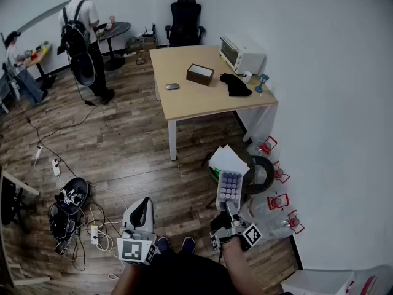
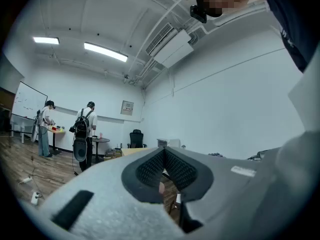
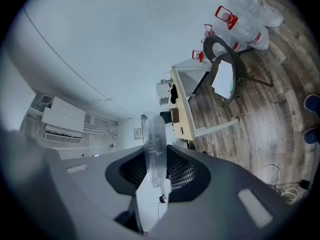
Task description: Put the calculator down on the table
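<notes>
Clamping calculator (image 1: 230, 186) in right gripper (image 1: 228, 206)

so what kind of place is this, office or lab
Probably a shared office or lab workroom: a wooden table, a black office chair and a whiteboard on the far wall.

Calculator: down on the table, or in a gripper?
Held: the right gripper clamps the calculator above the floor, short of the table.

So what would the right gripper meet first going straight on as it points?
Likely the light wooden table; level, the right gripper with its white purple-keyed calculator seems to clear the black round stool. Depth unclear.
</notes>
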Action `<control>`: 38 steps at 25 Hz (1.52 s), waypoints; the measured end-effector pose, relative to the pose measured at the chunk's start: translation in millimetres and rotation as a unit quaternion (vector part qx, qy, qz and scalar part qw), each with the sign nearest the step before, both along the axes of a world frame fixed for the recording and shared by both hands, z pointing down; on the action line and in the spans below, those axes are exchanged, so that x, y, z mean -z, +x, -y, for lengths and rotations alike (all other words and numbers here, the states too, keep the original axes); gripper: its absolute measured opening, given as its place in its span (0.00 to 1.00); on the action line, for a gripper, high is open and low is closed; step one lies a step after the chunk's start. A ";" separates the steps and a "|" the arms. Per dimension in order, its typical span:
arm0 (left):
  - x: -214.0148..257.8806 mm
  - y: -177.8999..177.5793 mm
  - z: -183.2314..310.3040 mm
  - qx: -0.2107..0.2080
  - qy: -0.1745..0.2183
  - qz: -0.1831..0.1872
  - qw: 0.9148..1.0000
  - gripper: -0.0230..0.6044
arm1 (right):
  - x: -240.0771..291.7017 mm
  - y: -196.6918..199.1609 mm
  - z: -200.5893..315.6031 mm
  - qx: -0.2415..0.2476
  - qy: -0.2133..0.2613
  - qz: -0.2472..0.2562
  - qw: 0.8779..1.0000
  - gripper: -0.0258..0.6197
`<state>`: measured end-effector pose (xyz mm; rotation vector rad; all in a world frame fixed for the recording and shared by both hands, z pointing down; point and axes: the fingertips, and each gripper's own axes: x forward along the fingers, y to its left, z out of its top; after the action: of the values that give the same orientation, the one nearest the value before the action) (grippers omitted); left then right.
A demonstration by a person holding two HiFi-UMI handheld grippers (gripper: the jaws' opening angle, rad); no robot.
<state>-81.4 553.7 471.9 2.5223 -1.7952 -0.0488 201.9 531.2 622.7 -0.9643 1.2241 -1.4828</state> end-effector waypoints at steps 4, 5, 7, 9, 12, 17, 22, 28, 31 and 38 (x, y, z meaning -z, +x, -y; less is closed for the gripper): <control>-1.0 -5.9 1.9 -0.002 -0.005 0.012 1.000 0.03 | 1.2 -8.8 -0.5 -0.001 0.002 0.010 1.000 0.21; -1.2 -6.4 2.7 -0.003 -0.005 0.011 1.000 0.03 | 0.4 -10.1 -0.1 -0.001 0.001 0.009 1.000 0.21; -1.5 -6.9 5.3 -0.004 -0.006 0.009 1.000 0.03 | -0.3 -10.2 2.3 -0.002 -0.001 0.004 1.000 0.21; -3.9 -8.7 7.8 -0.003 -0.009 0.008 1.000 0.03 | 0.0 -8.6 4.9 -0.009 0.001 -0.001 1.000 0.21; -5.7 -12.9 9.9 -0.003 -0.014 0.002 1.000 0.03 | 3.7 -8.5 7.5 -0.014 0.011 -0.007 1.000 0.21; -7.5 -16.4 11.1 -0.007 -0.013 0.007 1.000 0.03 | 7.3 -13.8 9.5 -0.011 0.016 -0.009 1.000 0.21; -4.7 -20.4 12.1 -0.016 -0.012 0.035 0.999 0.03 | 8.2 -24.6 9.9 -0.012 0.011 0.008 1.000 0.21; -7.1 -40.7 11.3 0.003 -0.023 0.032 0.999 0.03 | 3.4 -38.0 6.4 -0.009 0.003 0.003 1.000 0.21; -12.4 -54.6 11.4 0.006 -0.030 0.026 0.999 0.03 | 3.2 -48.7 4.8 -0.009 0.001 0.004 1.000 0.21; -10.7 -81.9 4.7 -0.006 -0.018 0.025 1.000 0.03 | 5.3 -73.0 -4.3 -0.019 0.007 0.000 1.000 0.21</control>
<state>-163.3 549.0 482.6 2.5311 -1.7803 0.0475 128.9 535.5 617.5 -0.9724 1.2088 -1.4431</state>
